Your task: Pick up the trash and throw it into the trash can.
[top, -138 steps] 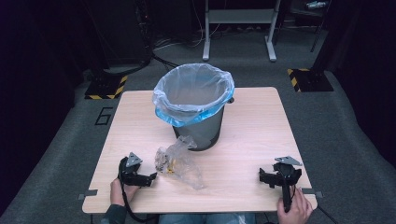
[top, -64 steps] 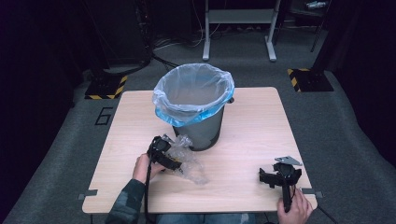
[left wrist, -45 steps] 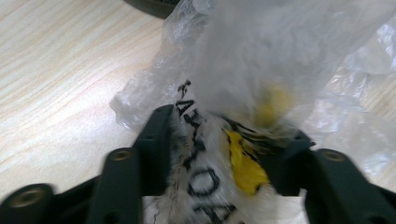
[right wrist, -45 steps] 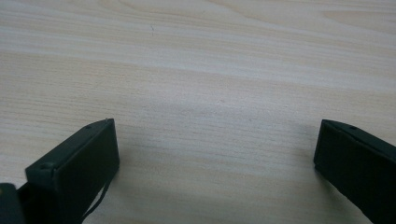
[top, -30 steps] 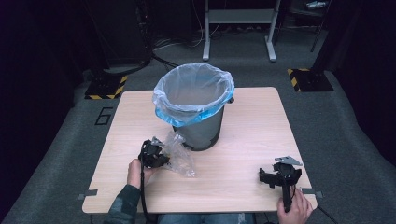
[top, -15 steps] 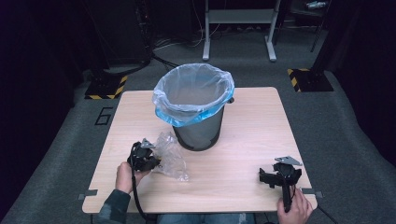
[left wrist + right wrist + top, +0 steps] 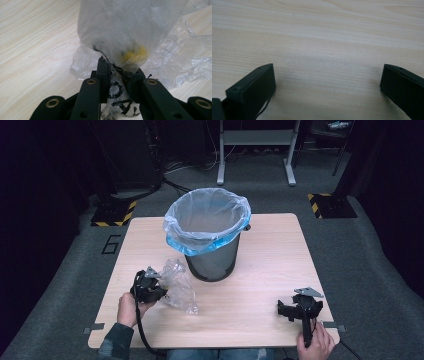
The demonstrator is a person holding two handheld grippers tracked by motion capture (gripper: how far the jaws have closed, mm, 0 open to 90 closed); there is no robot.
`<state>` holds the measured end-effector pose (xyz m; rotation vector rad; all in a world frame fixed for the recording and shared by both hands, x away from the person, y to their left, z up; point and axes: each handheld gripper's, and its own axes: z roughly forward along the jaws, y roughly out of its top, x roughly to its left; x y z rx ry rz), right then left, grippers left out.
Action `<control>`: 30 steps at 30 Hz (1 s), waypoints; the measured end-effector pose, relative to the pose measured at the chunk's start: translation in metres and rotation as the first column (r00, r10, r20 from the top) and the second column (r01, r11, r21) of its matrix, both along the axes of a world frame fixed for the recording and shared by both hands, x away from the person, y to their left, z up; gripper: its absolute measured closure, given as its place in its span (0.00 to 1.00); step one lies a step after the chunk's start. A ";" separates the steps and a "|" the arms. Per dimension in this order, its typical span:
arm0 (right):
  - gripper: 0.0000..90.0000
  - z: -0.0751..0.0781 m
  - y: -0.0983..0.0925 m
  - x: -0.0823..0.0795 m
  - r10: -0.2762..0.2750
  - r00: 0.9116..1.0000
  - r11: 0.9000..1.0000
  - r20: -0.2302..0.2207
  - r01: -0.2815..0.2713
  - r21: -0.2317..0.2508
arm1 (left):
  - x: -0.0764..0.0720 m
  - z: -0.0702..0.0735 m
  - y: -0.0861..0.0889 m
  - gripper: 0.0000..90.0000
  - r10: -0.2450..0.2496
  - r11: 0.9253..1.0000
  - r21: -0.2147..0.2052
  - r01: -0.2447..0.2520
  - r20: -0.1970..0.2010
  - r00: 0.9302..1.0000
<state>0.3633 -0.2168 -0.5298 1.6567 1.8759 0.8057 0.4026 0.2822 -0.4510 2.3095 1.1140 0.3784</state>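
Left gripper (image 7: 156,289): clenched on a clear plastic bag (image 7: 178,285); in the left gripper view the two black jaws pinch a bunched, printed part of the film (image 7: 117,96).
Plastic bag: crumpled, partly lifted, lower folds trailing on the table (image 7: 260,270); lies toward the table's near-left part, just beside the foot of the bin (image 7: 214,262) on the bin's near-left side. Something yellow (image 7: 136,53) shows through the film; what it is I cannot tell.
Right gripper (image 7: 290,309): released, jaws wide apart, nothing between them; low over bare wood by the near-right corner. In the right gripper view both jaws frame plain tabletop (image 7: 324,50).
Bin: dark, upright, about mid-table toward the far edge; clear liner (image 7: 207,220) folded over its rim, blue band along the fold.
Hands: left hand (image 7: 129,307) near the near-left edge; right hand (image 7: 315,345) at the near edge.
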 end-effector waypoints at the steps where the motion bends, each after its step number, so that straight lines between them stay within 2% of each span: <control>1: 0.00 0.000 0.000 0.000 0.000 1.000 1.000 0.000 0.000 0.000 | 0.000 0.003 0.000 0.85 -0.005 1.000 0.002 0.005 -0.005 1.000; 4: 0.00 0.000 0.000 0.000 0.000 1.000 1.000 0.000 0.000 0.000 | 0.000 0.010 0.001 0.85 -0.014 1.000 0.007 0.014 0.002 1.000; 8: 0.00 0.000 0.000 0.000 0.000 1.000 1.000 0.000 0.000 0.000 | -0.001 0.017 0.005 0.85 -0.021 1.000 -0.008 0.021 -0.003 1.000; 11: 0.00 0.000 0.000 0.000 0.000 1.000 1.000 0.000 0.000 0.000 | -0.002 0.026 0.011 0.85 -0.027 0.998 -0.048 0.027 -0.013 1.000; 13: 0.00 0.000 0.000 0.000 0.000 1.000 1.000 0.000 0.000 0.000 | -0.002 0.030 0.014 0.85 -0.028 0.998 -0.060 0.028 -0.013 1.000; 19: 0.00 0.000 0.000 0.000 0.000 1.000 1.000 0.000 0.000 0.000 | -0.002 0.042 0.018 0.85 -0.042 0.998 -0.041 0.042 -0.010 0.999; 21: 0.00 0.000 0.000 0.000 0.000 1.000 1.000 0.000 0.000 0.000 | -0.003 0.044 0.019 0.85 -0.048 0.998 -0.045 0.047 -0.014 0.999; 22: 0.00 0.000 0.000 0.000 0.000 1.000 1.000 0.000 0.000 0.000 | -0.003 0.048 0.022 0.85 -0.059 0.996 -0.062 0.058 -0.012 0.998; 24: 0.00 0.000 0.000 0.000 0.000 1.000 1.000 0.000 0.000 0.000 | -0.003 0.051 0.023 0.85 -0.060 0.997 -0.053 0.059 -0.007 0.998; 25: 0.00 0.000 0.000 0.000 0.000 1.000 1.000 0.000 0.000 0.000 | -0.003 0.054 0.025 0.85 -0.063 0.996 -0.066 0.063 -0.006 0.998; 30: 0.00 0.000 0.000 0.000 0.000 1.000 1.000 0.000 0.000 0.000 | -0.005 0.064 0.026 0.85 -0.073 0.996 -0.053 0.073 0.003 0.997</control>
